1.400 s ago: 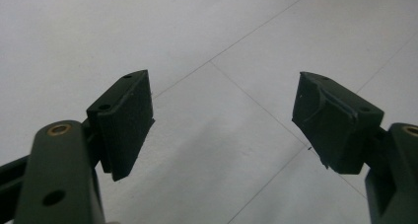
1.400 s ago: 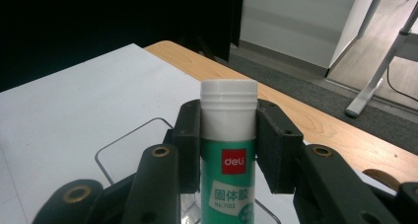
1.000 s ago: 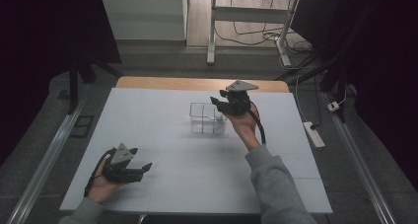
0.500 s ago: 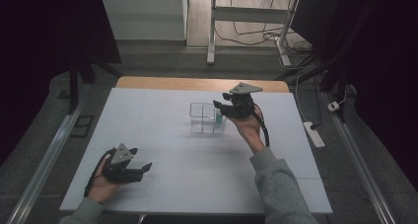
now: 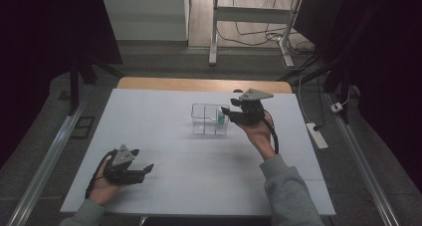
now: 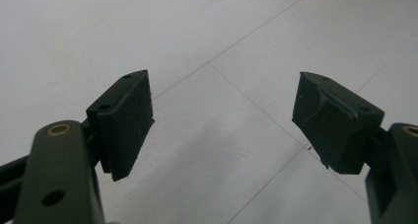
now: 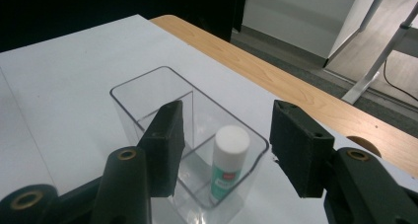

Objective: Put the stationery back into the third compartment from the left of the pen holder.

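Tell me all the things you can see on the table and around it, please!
table: one, white top with a wooden far edge.
clear box: one, see-through, with dividers, mid-table.
glue stick: one, white cap, teal label, upright in the clear box.
power strip: one, white, on the floor right of the table.
left gripper: one, black, jaws open, low over the table's near left.
right gripper: one, black, jaws open, above the glue stick.
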